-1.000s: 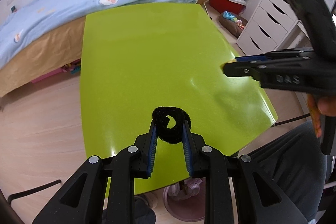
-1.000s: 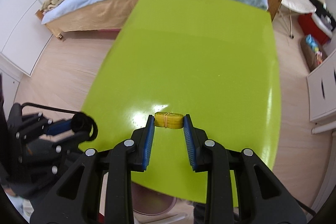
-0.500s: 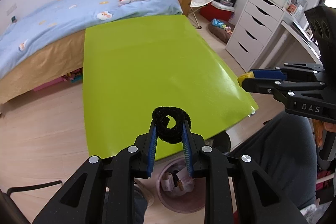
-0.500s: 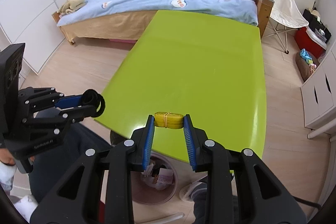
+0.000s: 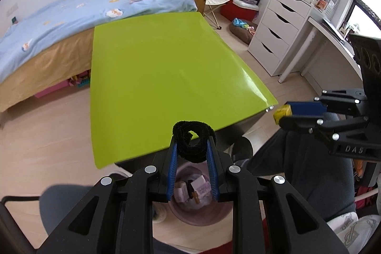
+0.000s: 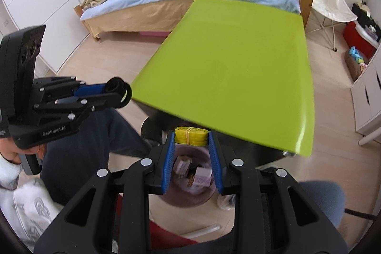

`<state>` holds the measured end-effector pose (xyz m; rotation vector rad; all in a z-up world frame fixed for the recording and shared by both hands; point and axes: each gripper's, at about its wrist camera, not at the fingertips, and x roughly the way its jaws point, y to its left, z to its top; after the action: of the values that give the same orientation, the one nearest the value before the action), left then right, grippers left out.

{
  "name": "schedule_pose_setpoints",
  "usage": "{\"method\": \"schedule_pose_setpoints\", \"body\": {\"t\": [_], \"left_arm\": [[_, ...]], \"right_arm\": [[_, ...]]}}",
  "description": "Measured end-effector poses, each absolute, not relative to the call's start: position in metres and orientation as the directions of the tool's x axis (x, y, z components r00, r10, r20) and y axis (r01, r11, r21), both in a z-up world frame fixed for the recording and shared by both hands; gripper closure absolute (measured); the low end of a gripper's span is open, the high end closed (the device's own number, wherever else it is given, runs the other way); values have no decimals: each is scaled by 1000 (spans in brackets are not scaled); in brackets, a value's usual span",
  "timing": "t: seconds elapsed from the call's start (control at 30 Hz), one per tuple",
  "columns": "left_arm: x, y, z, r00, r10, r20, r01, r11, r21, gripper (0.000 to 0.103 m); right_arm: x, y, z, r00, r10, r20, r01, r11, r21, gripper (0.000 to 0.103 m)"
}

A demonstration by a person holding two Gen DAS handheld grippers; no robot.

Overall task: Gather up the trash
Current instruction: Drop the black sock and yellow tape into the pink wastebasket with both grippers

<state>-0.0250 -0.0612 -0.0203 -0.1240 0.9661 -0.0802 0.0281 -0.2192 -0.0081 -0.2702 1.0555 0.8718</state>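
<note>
My left gripper (image 5: 192, 146) is shut on a black fuzzy strap coil (image 5: 193, 141), held off the near edge of the green table (image 5: 157, 77) and above a pink bin (image 5: 197, 211) with scraps inside. My right gripper (image 6: 191, 138) is shut on a yellow folded tape bundle (image 6: 190, 136), also above the bin (image 6: 190, 185) on the floor. Each gripper shows in the other's view: the right one (image 5: 283, 112) at the right, the left one (image 6: 119, 89) at the left.
A bed (image 5: 59, 23) with a blue cover stands beyond the table. White drawers (image 5: 278, 32) and a desk are at the right. The person's legs (image 5: 297, 170) and a grey chair seat (image 6: 319, 201) flank the bin.
Both grippers have pulled back from over the table to beyond its near edge and now hang over the bin, each still holding its item.
</note>
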Motion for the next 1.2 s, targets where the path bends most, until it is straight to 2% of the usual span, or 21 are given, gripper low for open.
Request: {"method": "schedule_pose_setpoints", "body": {"t": [0.33, 0.4, 0.43, 0.5, 0.53, 0.6, 0.73, 1.0, 1.03, 1.1, 1.13, 1.17, 1.2], "left_arm": [[-45, -64, -31, 542, -149, -827, -2, 984, -178, 80], [-46, -64, -31, 542, -151, -827, -1, 984, -180, 80], [-46, -64, -30, 543, -151, -826, 0, 984, -180, 80], [-47, -65, -29, 546, -153, -823, 3, 984, -181, 80], [-47, -65, -29, 546, -155, -823, 5, 983, -182, 80], [-47, -66, -29, 546, -159, -823, 11, 983, -183, 80], [-47, -71, -29, 541, -175, -823, 32, 982, -188, 80], [-46, -84, -29, 521, -215, -826, 92, 976, -196, 76], [-46, -86, -30, 519, -216, -827, 96, 976, -195, 74], [-44, -88, -31, 517, -220, -827, 100, 975, -197, 58], [-44, -89, -32, 517, -222, -827, 100, 975, -200, 42], [-43, -89, -32, 519, -225, -824, 98, 974, -205, 32], [-42, -89, -33, 521, -225, -823, 95, 974, -207, 27]], "right_arm": [[1, -218, -33, 105, 507, -856, -748, 607, 268, 75], [0, -217, -33, 95, 513, -853, -754, 597, 275, 72], [0, -216, -33, 96, 514, -852, -755, 595, 275, 68], [1, -216, -31, 107, 514, -851, -755, 599, 267, 36], [2, -217, -31, 111, 518, -848, -751, 603, 270, 31], [5, -221, -30, 119, 522, -844, -737, 616, 277, 14], [10, -228, -25, 162, 518, -840, -713, 650, 263, 9], [22, -247, -18, 222, 522, -824, -660, 702, 267, 8], [23, -250, -17, 229, 524, -821, -653, 707, 270, 8], [24, -253, -16, 237, 525, -818, -646, 714, 271, 8], [25, -254, -16, 240, 524, -817, -643, 716, 271, 7], [25, -256, -15, 244, 523, -817, -640, 719, 269, 7], [25, -257, -15, 248, 523, -815, -639, 721, 268, 7]]}}
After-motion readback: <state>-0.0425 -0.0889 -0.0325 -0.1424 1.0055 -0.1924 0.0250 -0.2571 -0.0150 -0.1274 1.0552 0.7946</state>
